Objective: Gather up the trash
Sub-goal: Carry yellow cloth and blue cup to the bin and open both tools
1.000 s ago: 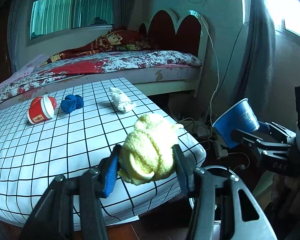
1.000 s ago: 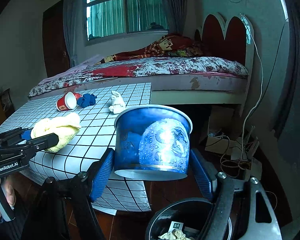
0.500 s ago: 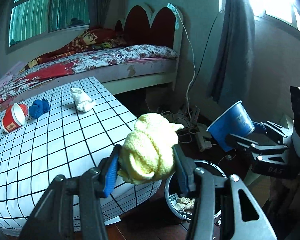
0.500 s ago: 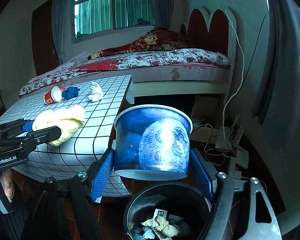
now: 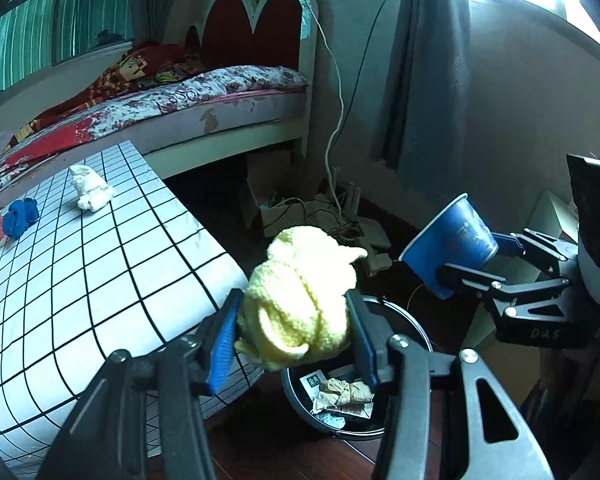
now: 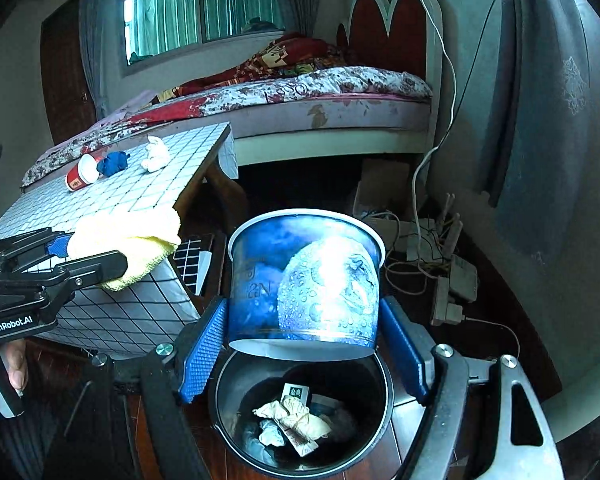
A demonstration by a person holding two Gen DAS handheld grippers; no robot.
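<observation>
Your left hand-held gripper (image 5: 294, 330) is partly closed, its blue pads pressing both sides of a crumpled yellow knitted cloth (image 5: 300, 300) at the frame's centre. Your right hand-held gripper (image 6: 304, 344) stands wider, clamped on a blue paper cup with a white rim (image 6: 304, 280), mouth tipped away from the camera. Directly below the cup, lower centre, sits a round black trash bin (image 6: 300, 412) holding crumpled paper. On the checked worktop (image 6: 140, 196), upper left, lie a red cup (image 6: 80, 174), a blue wad (image 6: 114, 162) and a white wad (image 6: 156, 154).

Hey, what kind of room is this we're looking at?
Most likely a bedroom at home: a bed with a scalloped headboard, a curtained window, and a low table with a grid-patterned cloth beside it.
</observation>
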